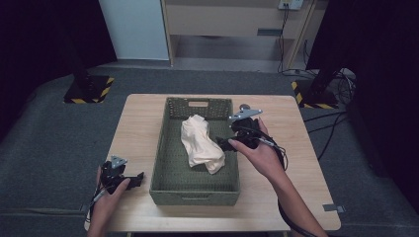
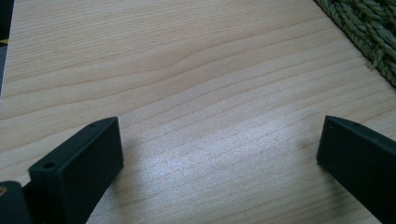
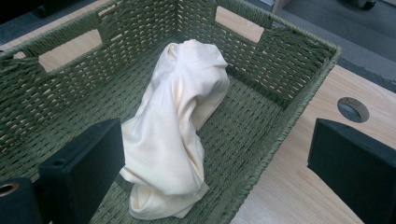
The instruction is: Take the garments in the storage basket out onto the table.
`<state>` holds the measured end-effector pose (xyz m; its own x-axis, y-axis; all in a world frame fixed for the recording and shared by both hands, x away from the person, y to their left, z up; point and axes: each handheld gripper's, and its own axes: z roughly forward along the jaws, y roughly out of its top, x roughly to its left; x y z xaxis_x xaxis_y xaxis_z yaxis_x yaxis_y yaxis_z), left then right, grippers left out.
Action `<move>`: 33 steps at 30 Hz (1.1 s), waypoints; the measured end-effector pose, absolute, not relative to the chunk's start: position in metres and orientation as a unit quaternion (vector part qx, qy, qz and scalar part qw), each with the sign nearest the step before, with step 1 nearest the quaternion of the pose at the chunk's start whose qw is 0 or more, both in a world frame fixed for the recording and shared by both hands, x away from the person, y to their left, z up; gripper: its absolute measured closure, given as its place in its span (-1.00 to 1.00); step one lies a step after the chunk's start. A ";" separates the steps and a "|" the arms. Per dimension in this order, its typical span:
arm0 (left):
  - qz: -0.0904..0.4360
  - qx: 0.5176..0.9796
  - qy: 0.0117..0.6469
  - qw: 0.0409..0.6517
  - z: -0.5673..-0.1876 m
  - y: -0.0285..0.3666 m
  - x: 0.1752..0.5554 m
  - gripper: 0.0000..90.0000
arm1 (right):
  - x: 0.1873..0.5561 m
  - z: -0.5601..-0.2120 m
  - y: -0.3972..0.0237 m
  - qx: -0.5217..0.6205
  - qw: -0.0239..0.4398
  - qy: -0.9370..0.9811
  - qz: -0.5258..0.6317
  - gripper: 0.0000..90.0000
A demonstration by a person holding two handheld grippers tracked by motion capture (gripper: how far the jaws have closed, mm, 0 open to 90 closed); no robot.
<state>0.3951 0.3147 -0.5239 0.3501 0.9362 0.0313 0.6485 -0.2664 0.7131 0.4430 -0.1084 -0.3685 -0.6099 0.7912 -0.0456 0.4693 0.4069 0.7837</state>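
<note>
Right gripper (image 1: 236, 139), jaws wide and empty, hovers over the right rim of the green woven basket (image 1: 160, 148). Crumpled cream cloth (image 1: 201, 143) lies just left of it, long axis running far-to-near. Left gripper (image 1: 129, 179) open, farther off.

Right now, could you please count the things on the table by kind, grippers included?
Green woven basket: 1
Cream cloth, lying in the basket: 1
Open grippers, left gripper and right gripper: 2
Total: 4, all on or over the wooden table.
</note>
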 end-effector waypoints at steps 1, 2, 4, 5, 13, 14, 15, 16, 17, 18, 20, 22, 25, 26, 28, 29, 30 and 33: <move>0.232 0.761 0.520 0.310 -0.524 0.315 0.395 -1.00 | 0.444 -0.369 -0.108 0.388 0.210 0.812 0.383 -0.91; 0.232 0.761 0.520 0.310 -0.524 0.315 0.395 -1.00 | 0.445 -0.370 -0.108 0.389 0.209 0.812 0.381 -0.91; 0.232 0.761 0.521 0.310 -0.524 0.315 0.395 -1.00 | 0.446 -0.370 -0.107 0.390 0.209 0.812 0.381 -0.91; 0.232 0.761 0.521 0.310 -0.524 0.315 0.395 -1.00 | 0.447 -0.370 -0.107 0.389 0.209 0.812 0.381 -0.91; 0.232 0.761 0.520 0.310 -0.524 0.315 0.395 -1.00 | 0.451 -0.370 -0.099 0.389 0.204 0.813 0.381 -0.91; 0.232 0.761 0.521 0.310 -0.524 0.315 0.395 -1.00 | 0.452 -0.369 -0.098 0.389 0.203 0.814 0.382 -0.91; 0.232 0.761 0.521 0.310 -0.524 0.315 0.395 -1.00 | 0.453 -0.370 -0.097 0.388 0.202 0.814 0.382 -0.91; 0.232 0.761 0.521 0.310 -0.524 0.315 0.395 -1.00 | 0.454 -0.370 -0.095 0.389 0.201 0.814 0.381 -0.91; 0.232 0.761 0.520 0.310 -0.524 0.315 0.395 -1.00 | 0.454 -0.370 -0.095 0.389 0.201 0.814 0.381 -0.91; 0.232 0.761 0.521 0.310 -0.524 0.315 0.395 -1.00 | 0.455 -0.371 -0.093 0.389 0.199 0.815 0.380 -0.91; 0.232 0.761 0.521 0.310 -0.524 0.315 0.395 -1.00 | 0.456 -0.371 -0.091 0.387 0.198 0.817 0.379 -0.91; 0.232 0.761 0.521 0.310 -0.524 0.315 0.395 -1.00 | 0.457 -0.372 -0.089 0.388 0.196 0.817 0.379 -0.91; 0.232 0.761 0.521 0.310 -0.524 0.315 0.395 -1.00 | 0.457 -0.373 -0.085 0.386 0.194 0.818 0.380 -0.92; 0.232 0.761 0.520 0.310 -0.524 0.315 0.395 -1.00 | 0.458 -0.374 -0.084 0.386 0.193 0.819 0.379 -0.92; 0.232 0.761 0.520 0.310 -0.524 0.315 0.395 -1.00 | 0.458 -0.376 -0.081 0.386 0.191 0.819 0.379 -0.92; 0.232 0.761 0.520 0.310 -0.524 0.315 0.395 -1.00 | 0.459 -0.377 -0.078 0.386 0.188 0.820 0.379 -0.92; 0.232 0.761 0.520 0.310 -0.524 0.315 0.395 -1.00 | 0.459 -0.378 -0.076 0.386 0.186 0.821 0.378 -0.92; 0.232 0.761 0.520 0.309 -0.524 0.315 0.395 -1.00 | 0.461 -0.382 -0.070 0.386 0.180 0.822 0.378 -0.92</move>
